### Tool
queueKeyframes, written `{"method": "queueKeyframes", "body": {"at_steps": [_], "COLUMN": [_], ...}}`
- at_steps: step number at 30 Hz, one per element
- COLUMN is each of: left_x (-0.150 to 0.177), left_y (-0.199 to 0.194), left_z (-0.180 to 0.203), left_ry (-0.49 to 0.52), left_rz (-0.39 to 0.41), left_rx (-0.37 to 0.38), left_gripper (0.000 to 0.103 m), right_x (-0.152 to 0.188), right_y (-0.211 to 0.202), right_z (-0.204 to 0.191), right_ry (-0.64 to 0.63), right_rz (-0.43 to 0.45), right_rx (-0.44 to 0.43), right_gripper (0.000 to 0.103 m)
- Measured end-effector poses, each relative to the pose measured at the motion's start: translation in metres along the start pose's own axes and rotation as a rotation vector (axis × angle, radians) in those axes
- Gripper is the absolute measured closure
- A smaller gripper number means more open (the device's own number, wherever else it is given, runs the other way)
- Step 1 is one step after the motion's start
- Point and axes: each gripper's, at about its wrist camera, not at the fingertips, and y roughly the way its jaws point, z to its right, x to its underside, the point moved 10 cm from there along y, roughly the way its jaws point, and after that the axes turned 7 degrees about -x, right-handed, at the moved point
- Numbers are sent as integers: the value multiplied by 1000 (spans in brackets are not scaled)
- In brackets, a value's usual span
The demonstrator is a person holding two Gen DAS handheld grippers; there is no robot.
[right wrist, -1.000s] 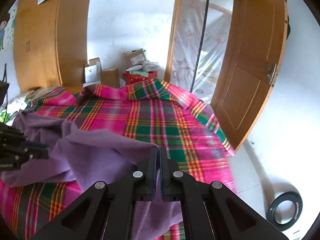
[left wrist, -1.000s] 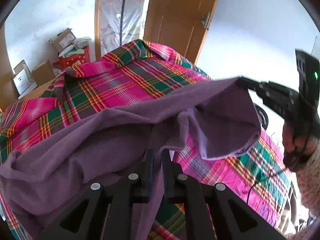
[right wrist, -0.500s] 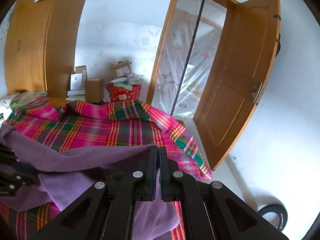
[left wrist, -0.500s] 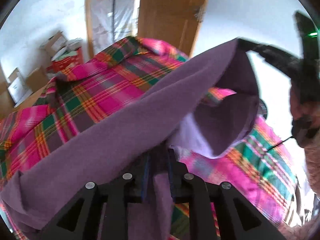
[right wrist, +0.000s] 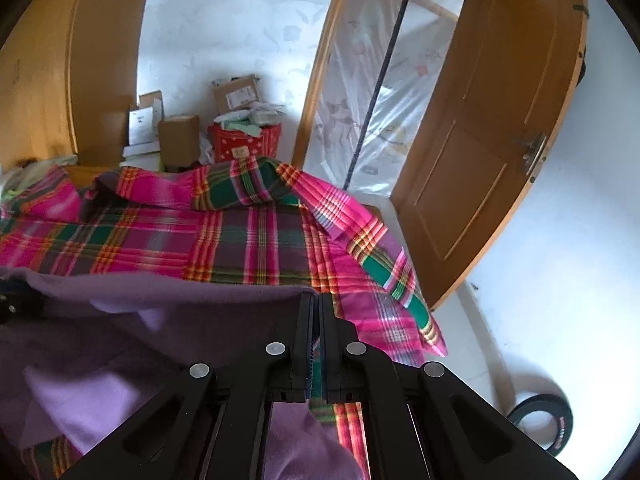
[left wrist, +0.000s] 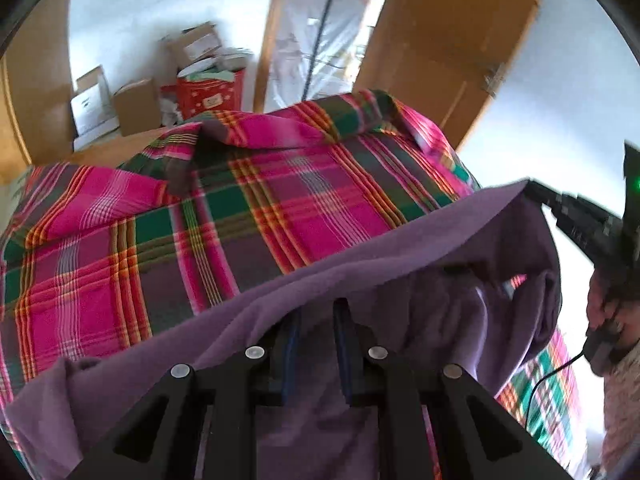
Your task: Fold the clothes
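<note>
Plaid blanket (right wrist: pixel 248 248) beneath purple garment (right wrist: pixel 120 320), wooden door (right wrist: pixel 500 160) beyond.

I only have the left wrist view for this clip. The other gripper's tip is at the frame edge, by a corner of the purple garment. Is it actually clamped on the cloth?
Observer: Yes. In the right wrist view the right gripper has its jaws shut, and the top edge of the purple garment runs straight into the fingertips. The rest hangs below.
Reviewer: Anything on the floor on that side that the hanging cloth could catch on?
Observer: A black ring lies on the white floor near the wall, past the bed's plaid cover. It is apart from the garment and touches neither the cloth nor the cover.
</note>
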Motion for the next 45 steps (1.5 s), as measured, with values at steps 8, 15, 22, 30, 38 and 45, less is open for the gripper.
{"method": "queueKeyframes", "body": {"at_steps": [8, 15, 22, 30, 38, 45], "left_x": [1, 10, 23, 40, 64, 109], "left_y": [19, 14, -14, -50, -112, -159], "left_z": [-21, -24, -23, -14, -59, -129], "left_ry": [-73, -81, -73, -82, -185, -334], "left_rz": [-48, -74, -45, -19, 51, 84], "left_rx": [-12, -9, -23, 21, -36, -153], "left_gripper": [86, 86, 86, 86, 86, 86], "right_x": [1, 16, 15, 36, 58, 87], "right_y": [51, 66, 28, -30, -79, -108], "right_z": [-7, -7, -4, -34, -99, -192], "right_ry": [-3, 80, 151, 113, 49, -88], "right_rz": [-92, -161, -100, -52, -32, -48], "right_rx": [4, -65, -133, -223, -389, -569], "right_gripper": [101, 98, 84, 82, 79, 77]}}
